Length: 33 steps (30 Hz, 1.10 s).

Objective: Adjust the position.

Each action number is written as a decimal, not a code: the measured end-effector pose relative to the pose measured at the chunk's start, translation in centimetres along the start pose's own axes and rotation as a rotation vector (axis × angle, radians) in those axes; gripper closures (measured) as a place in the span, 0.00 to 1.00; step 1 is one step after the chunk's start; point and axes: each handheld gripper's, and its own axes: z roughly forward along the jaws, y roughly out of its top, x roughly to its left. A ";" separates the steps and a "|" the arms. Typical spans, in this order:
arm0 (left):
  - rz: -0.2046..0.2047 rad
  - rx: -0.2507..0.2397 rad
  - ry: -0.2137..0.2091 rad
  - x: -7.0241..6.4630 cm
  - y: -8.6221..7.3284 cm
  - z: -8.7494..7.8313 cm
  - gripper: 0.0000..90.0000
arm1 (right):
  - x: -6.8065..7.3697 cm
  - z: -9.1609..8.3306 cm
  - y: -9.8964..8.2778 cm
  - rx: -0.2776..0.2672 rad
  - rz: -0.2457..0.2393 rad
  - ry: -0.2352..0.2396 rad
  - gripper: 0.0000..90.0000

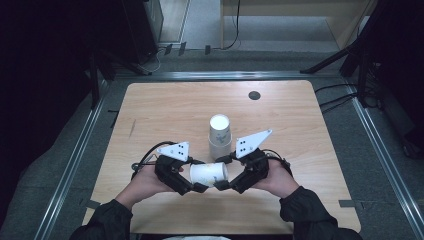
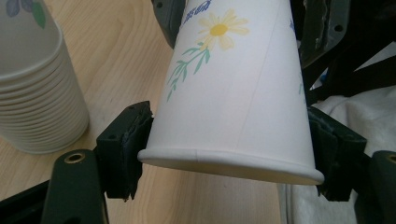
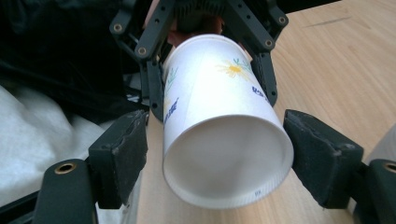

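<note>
We hold the white paper cup with the yellow flower (image 1: pixel 208 174) on its side, low over the near table edge, between both grippers. Our left gripper (image 1: pixel 196 182) squeezes its rim end. Our right gripper (image 1: pixel 223 175) stands wide, pads just off the bottom end. Next, pull right away.

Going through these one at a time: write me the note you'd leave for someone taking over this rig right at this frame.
Left gripper: shut on the paper cup, pads pressing its sides near the rim in the left gripper view.
Right gripper: jaws open around the cup's bottom end; a gap shows beside its left pad in the right gripper view.
The flower-printed cup is held sideways above the table, between both grippers.
The stack of cups stands upright just behind them.
Done: the one cup is off the stack and in the left gripper's hold.
Left: probably draw the right gripper clear, then set the cup down.
</note>
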 end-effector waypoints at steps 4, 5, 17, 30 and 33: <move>0.001 0.036 0.008 -0.1 0.0 -0.1 0.28 | 0.0 0.2 -0.3 0.043 -0.018 -0.029 0.26; -0.004 0.061 0.011 0.0 0.0 0.0 0.28 | -0.1 0.2 -0.4 0.048 -0.022 -0.035 0.26; -0.011 0.203 0.027 0.1 0.0 1.2 0.28 | -0.5 1.2 -1.2 0.138 -0.035 -0.066 0.29; 0.001 0.334 0.068 -0.3 0.0 2.7 0.28 | -0.2 3.8 -1.8 0.273 -0.080 -0.055 0.32; 0.003 0.356 0.074 -0.5 0.0 3.0 0.28 | -0.2 4.3 -2.0 0.298 -0.088 -0.055 0.32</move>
